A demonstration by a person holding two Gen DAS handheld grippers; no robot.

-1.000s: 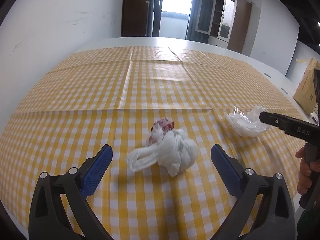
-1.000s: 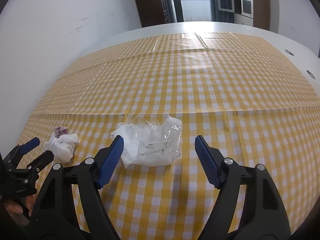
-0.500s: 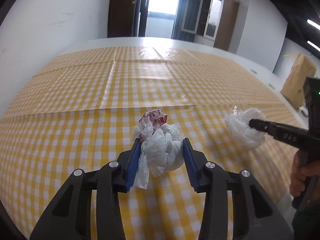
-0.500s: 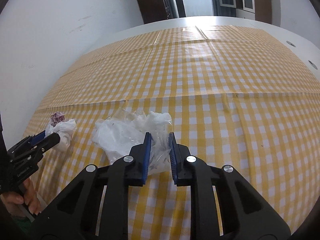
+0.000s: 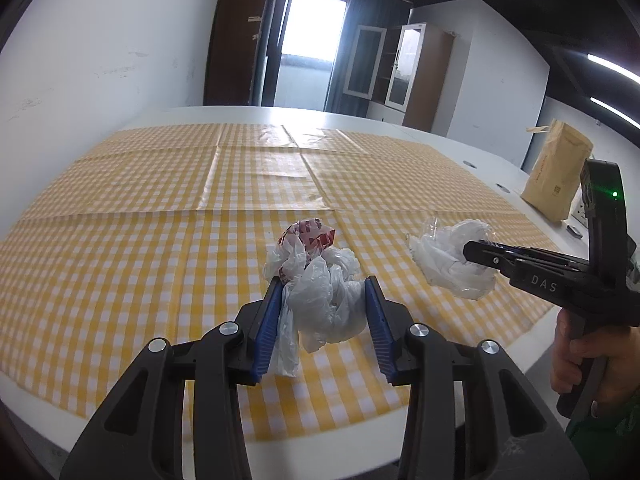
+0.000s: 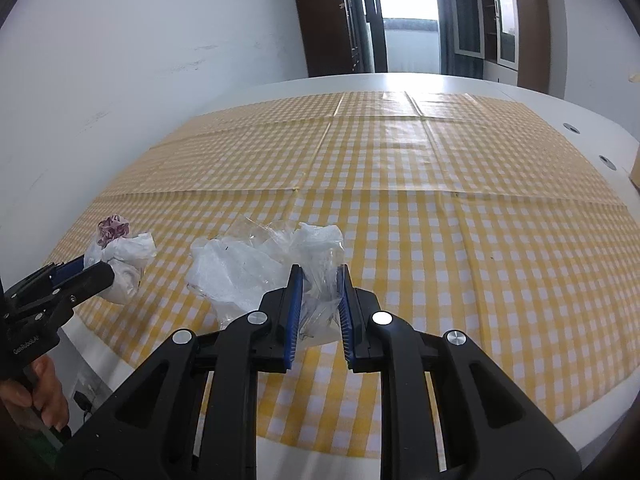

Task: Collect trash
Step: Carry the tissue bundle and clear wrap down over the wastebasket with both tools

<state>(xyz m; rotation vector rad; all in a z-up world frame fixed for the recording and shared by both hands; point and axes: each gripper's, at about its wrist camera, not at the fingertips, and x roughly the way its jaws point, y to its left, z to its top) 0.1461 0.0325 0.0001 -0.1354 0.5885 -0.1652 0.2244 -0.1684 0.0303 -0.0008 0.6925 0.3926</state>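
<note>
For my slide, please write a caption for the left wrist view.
Left gripper clamps a crumpled white bag over the yellow checked tablecloth.

1. A glossy yellow-and-white checked tablecloth, creased along its folds, covers a smooth white table.
2. Crumpled thin white plastic bag, wrapped round red-printed paper.
3. Clear, crinkled plastic film beside it.
4. Matt black plastic left gripper with ribbed blue pads; matt brown paper sack.
</note>
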